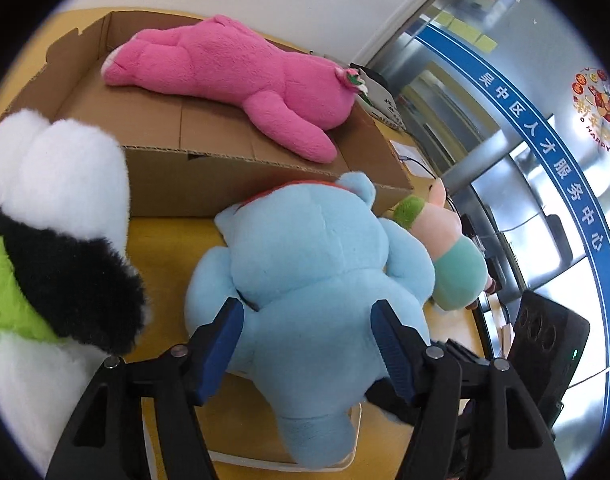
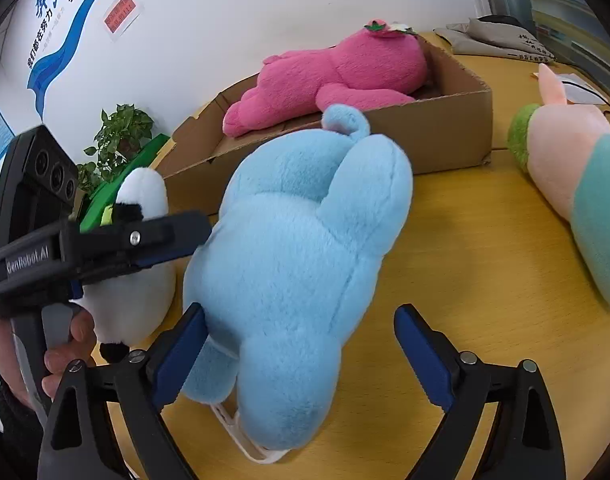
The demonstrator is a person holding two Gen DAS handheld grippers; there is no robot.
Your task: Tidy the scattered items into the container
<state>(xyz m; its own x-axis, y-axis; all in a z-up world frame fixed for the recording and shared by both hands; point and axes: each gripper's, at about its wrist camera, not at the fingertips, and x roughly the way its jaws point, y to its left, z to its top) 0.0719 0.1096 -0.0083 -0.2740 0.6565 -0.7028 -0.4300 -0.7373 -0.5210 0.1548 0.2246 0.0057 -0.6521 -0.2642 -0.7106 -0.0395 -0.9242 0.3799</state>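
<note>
A light blue plush lies on the yellow table in front of a cardboard box. A pink plush lies in the box. My left gripper straddles the blue plush's lower body, its pads touching the fur on both sides without visibly squeezing. My right gripper is wide open: its left pad brushes the plush's side and its right pad hangs over bare table. A panda plush stands to the left. A pig plush in teal lies to the right.
The left gripper's finger reaches in from the left, with a hand on its handle. The right gripper's black body sits at the table's right edge. A potted plant and a grey bag stand behind the box.
</note>
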